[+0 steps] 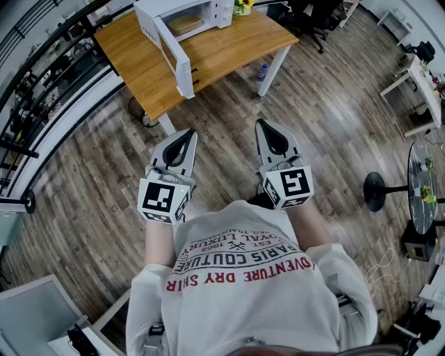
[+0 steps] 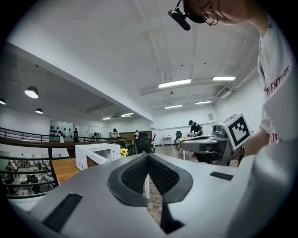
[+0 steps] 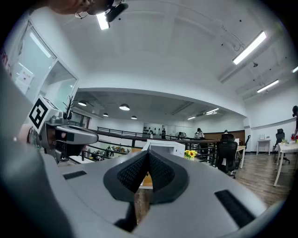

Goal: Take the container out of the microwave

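Note:
A white microwave [image 1: 208, 10] stands on the wooden table [image 1: 222, 49] at the top of the head view, its door [image 1: 170, 52] swung open toward me. Inside it lies a flat tan container [image 1: 184, 24]. My left gripper [image 1: 189, 133] and right gripper [image 1: 261, 124] are held level side by side over the floor, well short of the table. Both are shut with nothing between the pads. The microwave [image 2: 95, 155] appears far off beyond the left gripper [image 2: 148, 155]. It also shows as the microwave [image 3: 163, 148] just past the right gripper [image 3: 149, 153].
Yellow flowers [image 1: 243, 5] stand beside the microwave. A water bottle [image 1: 262, 71] sits on the floor by a table leg. A black railing [image 1: 42, 76] runs along the left. Office chairs [image 1: 313, 21] and a round black pedestal table [image 1: 417, 188] stand to the right.

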### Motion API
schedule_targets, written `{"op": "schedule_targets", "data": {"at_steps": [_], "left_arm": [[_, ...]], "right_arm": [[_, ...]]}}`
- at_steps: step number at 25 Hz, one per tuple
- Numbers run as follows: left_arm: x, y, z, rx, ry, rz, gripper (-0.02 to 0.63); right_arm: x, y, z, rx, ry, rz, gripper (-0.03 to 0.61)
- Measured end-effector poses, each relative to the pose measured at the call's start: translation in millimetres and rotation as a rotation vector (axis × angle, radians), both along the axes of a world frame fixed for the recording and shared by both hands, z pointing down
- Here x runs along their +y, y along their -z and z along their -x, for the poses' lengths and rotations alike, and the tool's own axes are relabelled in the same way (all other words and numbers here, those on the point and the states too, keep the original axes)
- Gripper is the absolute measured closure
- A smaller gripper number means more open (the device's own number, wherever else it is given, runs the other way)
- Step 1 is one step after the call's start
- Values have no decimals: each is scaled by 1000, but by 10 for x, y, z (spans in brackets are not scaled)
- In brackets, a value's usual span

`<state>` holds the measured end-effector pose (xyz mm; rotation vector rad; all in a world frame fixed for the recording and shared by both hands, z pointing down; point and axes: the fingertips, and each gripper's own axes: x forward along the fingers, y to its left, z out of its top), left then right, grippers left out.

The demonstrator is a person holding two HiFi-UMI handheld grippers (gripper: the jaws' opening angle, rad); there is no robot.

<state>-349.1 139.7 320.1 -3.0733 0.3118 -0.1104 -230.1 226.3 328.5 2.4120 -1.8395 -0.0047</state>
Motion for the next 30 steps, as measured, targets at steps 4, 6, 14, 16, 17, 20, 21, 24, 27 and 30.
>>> {"op": "schedule_targets", "data": {"at_steps": [4, 6, 14, 16, 17, 20, 21, 24, 27, 30], "left_arm": [[-20, -15, 29, -1, 5, 0, 600], [-19, -23, 35, -4, 5, 2, 600], [-33, -97, 35, -14, 4, 20, 600], [-33, -127, 20, -21, 0, 26, 600], [-38, -135, 10, -24, 0, 29, 600], [-60, -133, -50, -23, 5, 37, 600], [-66, -133, -86, -23, 7, 37, 600], [-99, -158, -210, -29, 22, 42, 600], [-166, -216, -404, -46, 50, 47, 600], [-221, -279, -688, -61, 80, 48, 600]], "right_arm": [[4, -10, 26, -3, -1, -6, 551], [7, -19, 46, 1, -1, -5, 551], [-34, -100, 97, -37, 20, -18, 551], [-49, -95, 69, -43, 21, -33, 549], [-58, -85, 42, -30, 16, -29, 539], [-79, -46, -86, 17, 5, -15, 336], [-79, -35, -151, 24, -1, -15, 335], [-120, -54, -345, 19, 6, -11, 336], [-219, -120, -578, 6, 39, -2, 334], [-325, -208, -882, -7, 77, 7, 336]]}}
